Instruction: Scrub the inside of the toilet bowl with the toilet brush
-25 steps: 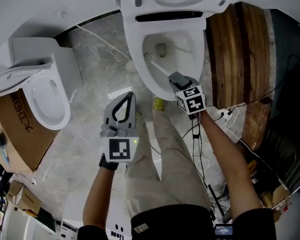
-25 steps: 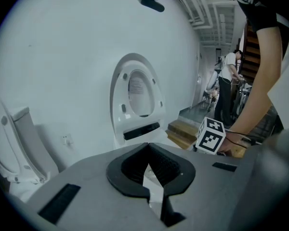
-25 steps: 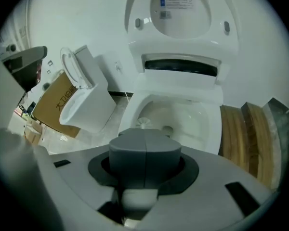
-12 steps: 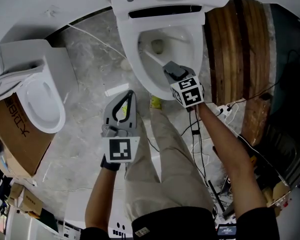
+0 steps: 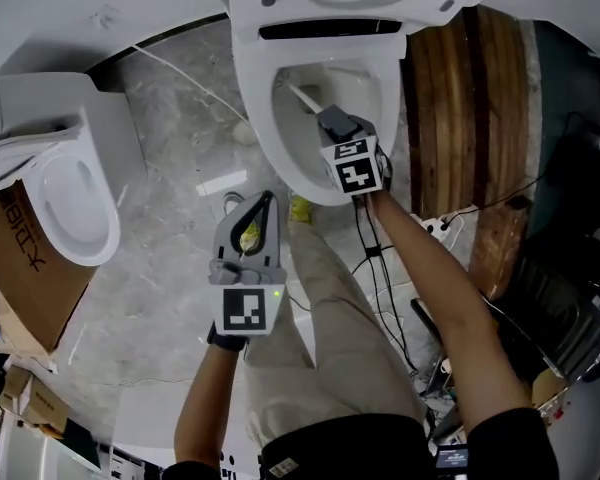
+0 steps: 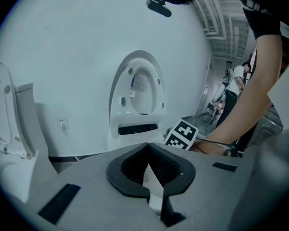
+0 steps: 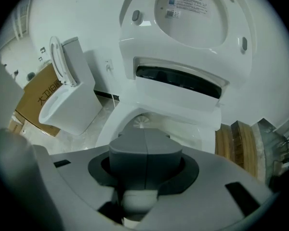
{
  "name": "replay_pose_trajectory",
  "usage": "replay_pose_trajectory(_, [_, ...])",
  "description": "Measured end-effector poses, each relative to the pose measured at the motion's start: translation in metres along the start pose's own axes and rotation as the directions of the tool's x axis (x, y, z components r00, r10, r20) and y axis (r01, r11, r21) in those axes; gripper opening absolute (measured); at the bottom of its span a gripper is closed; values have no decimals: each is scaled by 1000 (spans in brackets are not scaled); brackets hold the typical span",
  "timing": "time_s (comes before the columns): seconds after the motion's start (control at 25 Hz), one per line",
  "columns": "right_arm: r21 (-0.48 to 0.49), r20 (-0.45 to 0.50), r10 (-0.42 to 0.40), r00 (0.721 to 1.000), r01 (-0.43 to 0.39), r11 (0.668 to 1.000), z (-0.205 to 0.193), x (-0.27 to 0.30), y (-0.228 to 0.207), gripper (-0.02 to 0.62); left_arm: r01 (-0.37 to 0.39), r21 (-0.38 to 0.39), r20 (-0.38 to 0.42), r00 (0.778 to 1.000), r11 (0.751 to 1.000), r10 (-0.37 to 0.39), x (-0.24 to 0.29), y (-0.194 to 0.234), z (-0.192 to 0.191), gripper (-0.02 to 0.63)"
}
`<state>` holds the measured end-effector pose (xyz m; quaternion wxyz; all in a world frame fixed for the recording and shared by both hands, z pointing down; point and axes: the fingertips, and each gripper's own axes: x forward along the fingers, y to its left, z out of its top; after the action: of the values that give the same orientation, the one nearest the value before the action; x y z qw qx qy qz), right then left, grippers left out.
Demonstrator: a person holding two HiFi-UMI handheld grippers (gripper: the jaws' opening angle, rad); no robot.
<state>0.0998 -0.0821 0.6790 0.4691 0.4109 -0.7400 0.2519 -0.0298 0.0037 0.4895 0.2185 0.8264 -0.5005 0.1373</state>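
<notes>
Mid-scrub. Right tongs [image 5: 330, 120] are clamped shut on the toilet brush [image 5: 302, 96] handle, above the toilet bowl [image 5: 261, 143]. The thin white shaft angles down toward the bowl's back-left wall; the head sits under the rim, bristles not visible. Left tongs [image 5: 267, 199] are closed on nothing, parked over the floor. Next, probably: sweep the head round the inner wall under pressure, without levering the handle on the rim.

Workshop, spare toilet [image 5: 50, 108], cardboard box [image 5: 15, 268]
</notes>
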Motion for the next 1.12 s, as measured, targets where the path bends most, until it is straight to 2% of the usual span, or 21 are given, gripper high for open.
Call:
replay_pose_trajectory(0.12, [-65, 1, -24, 1000, 24, 998, 4, 0, -4, 160, -13, -5, -18, 1000, 1000, 13, -5, 5, -7, 18])
replay_pose_trajectory(0.2, [-102, 8, -39, 999, 40, 994, 8, -1, -6, 160, -14, 26, -20, 1000, 1000, 15, -7, 9, -9, 18])
replay_pose_trajectory(0.48, [-154, 23, -85, 996, 88, 984, 12, 2, -14, 160, -25, 36, -31, 999, 999, 26, -11, 10, -11, 18])
replay_pose_trajectory(0.64, [-136, 26, -126, 992, 129, 982, 9, 2, -25, 160, -7, 55, -36, 999, 998, 9, -13, 1, -14, 18])
replay_pose_trajectory(0.8, [-122, 18, -174, 985, 175, 977, 8, 0, -36, 160, 32, 138, -50, 998, 990, -25, -15, -6, -16, 18])
replay_pose_trajectory(0.96, [-93, -1, -234, 972, 233, 968, 4, -5, -53, 160, 29, 105, -58, 998, 994, -23, -18, -8, -19, 18])
replay_pose_trajectory(1.12, [-63, -27, -292, 956, 290, 955, -3, -13, -76, 160, 35, 114, -58, 998, 993, -28, -18, -7, -16, 18])
